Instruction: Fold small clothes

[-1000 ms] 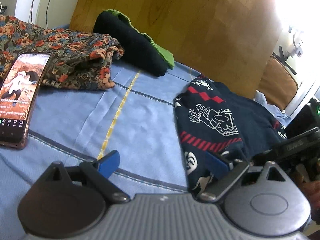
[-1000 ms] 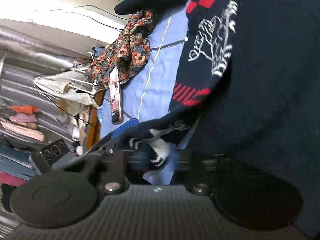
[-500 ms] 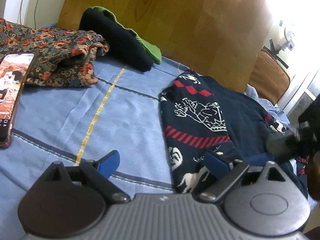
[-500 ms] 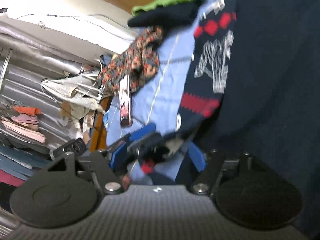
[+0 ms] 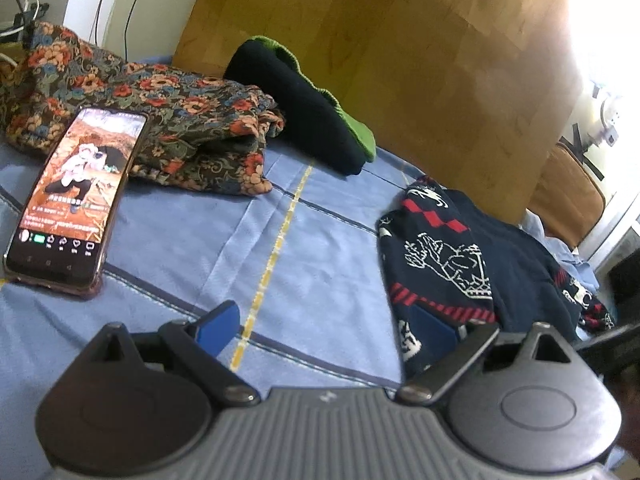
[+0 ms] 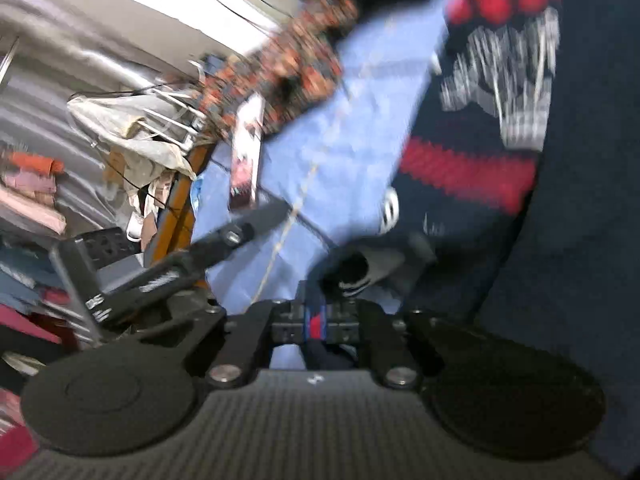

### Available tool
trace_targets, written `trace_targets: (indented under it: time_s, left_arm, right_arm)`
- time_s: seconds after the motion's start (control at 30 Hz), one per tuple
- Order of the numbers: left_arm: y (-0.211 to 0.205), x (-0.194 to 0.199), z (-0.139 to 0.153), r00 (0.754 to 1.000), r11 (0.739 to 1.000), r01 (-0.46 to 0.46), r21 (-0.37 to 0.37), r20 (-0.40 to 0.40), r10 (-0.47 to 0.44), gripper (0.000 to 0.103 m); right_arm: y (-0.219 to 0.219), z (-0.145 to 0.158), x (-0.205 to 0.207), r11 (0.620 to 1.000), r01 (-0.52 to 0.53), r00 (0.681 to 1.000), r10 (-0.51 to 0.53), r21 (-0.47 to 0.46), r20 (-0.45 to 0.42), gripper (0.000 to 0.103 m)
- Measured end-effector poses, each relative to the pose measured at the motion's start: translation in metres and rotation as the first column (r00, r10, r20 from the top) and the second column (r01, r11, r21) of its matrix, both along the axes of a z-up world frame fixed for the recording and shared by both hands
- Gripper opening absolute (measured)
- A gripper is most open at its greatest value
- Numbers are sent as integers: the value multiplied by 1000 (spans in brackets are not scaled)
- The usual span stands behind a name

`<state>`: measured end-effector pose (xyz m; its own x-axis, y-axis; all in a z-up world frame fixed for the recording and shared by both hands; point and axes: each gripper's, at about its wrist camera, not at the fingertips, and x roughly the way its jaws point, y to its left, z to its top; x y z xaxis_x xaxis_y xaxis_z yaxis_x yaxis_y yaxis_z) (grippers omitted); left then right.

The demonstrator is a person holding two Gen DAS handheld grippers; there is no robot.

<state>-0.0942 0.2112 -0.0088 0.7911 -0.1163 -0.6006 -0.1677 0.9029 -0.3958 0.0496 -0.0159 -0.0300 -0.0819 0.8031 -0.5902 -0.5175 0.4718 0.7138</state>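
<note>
A navy sweater point(image 5: 440, 248) with red bands and white figures lies folded lengthwise on the blue bedsheet point(image 5: 192, 240). My left gripper point(image 5: 325, 326) hovers low at its near left corner. It is open, and its right blue pad point(image 5: 432, 328) overlaps the sweater's edge without pinching it. In the blurred right wrist view, the sweater point(image 6: 472, 176) fills the right side. My right gripper point(image 6: 316, 320) is shut on a bunched bit of its near edge, which rises in a lump just ahead of the pads. The left gripper's dark finger point(image 6: 256, 218) reaches in from the left.
A lit phone point(image 5: 76, 200) lies on the sheet at the left, against a floral garment point(image 5: 180, 128). A dark garment with green lining point(image 5: 304, 112) rests by the wooden headboard point(image 5: 400, 60). Beyond the bed's edge stand hangers and stacked clothes point(image 6: 80, 160).
My right gripper let go of the sweater's edge, opened wide, then shut on it again while rolling. My left gripper stayed open and shifted slightly, so the phone sits closer in view.
</note>
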Motion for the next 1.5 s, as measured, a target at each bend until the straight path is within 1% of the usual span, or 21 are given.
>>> trace_targets:
  time_s: [0.1,0.17,0.23,0.33,0.37,0.43,0.5,0.6,0.73,0.93,1.0,1.07,1.1,1.13,1.17,1.23,1.27,1.33,1.4,1.47,1.5]
  left_arm:
    - [-5,5,-1,1000,1000,23,-7,-5,-23,94]
    - [-13,10,-1,999,999,51,-4,-6,-51,94]
    - [-23,14,1,996,996,85,-1,-4,-85,94]
    - [-39,19,1,990,990,140,2,-3,-140,94]
    - [-44,21,1,987,987,158,0,-4,-158,94]
    - [-55,25,0,982,982,190,-5,-9,-191,94]
    - [-66,28,-1,975,976,220,-5,-16,-220,95]
    - [-79,31,0,967,968,252,-6,-22,-252,96]
    - [-90,34,-2,960,961,277,-9,-38,-277,96]
    - [-106,36,-5,946,948,316,-16,-65,-317,94]
    - [-112,37,-7,938,941,338,-17,-83,-338,81]
    - [-119,38,-8,936,938,345,33,-94,-340,63]
    - [-122,38,-7,935,936,348,60,-100,-341,57]
    - [-125,38,-7,934,933,351,74,-105,-343,39]
    - [-125,39,-8,931,932,355,68,-113,-346,6]
    - [-123,41,-6,936,938,339,66,-121,-330,7]
    - [-119,40,-1,940,941,333,55,-99,-327,7]
    - [-113,35,15,937,937,349,-16,-14,-349,7]
    - [-119,30,32,909,909,414,-49,69,-410,7]
    - [-142,27,43,840,843,537,-34,116,-531,8]
    - [-156,27,44,801,805,593,-13,117,-588,9]
  right_arm:
    - [-29,46,2,999,23,983,-27,24,184,7]
    - [-56,78,7,997,75,943,-77,19,322,7]
    - [-85,107,11,990,143,887,-131,6,444,7]
    - [-128,142,21,966,256,782,-194,-21,593,7]
    - [-141,150,25,956,293,743,-205,-34,637,7]
    - [-168,158,35,926,375,685,-249,-38,685,7]
    - [-191,158,50,897,440,666,-303,-31,681,7]
    - [-213,152,66,866,499,652,-362,-18,666,7]
    - [-223,144,84,850,526,646,-403,4,649,7]
    - [-225,157,101,833,552,614,-439,41,656,7]
    - [-225,164,107,827,560,604,-447,48,660,7]
    - [-228,171,111,822,566,590,-457,62,666,7]
    - [-231,176,113,818,570,580,-465,74,669,7]
    - [-234,181,115,812,576,566,-478,93,671,7]
    - [-240,185,116,802,585,549,-498,117,671,7]
    - [-253,192,120,778,606,520,-548,169,656,7]
    - [-259,193,122,764,618,510,-568,183,646,7]
    - [-270,189,127,743,644,503,-592,183,629,7]
    - [-276,179,133,722,674,491,-595,155,636,7]
    - [-283,162,141,685,721,467,-590,102,658,7]
    - [-287,151,146,654,753,452,-592,70,667,8]
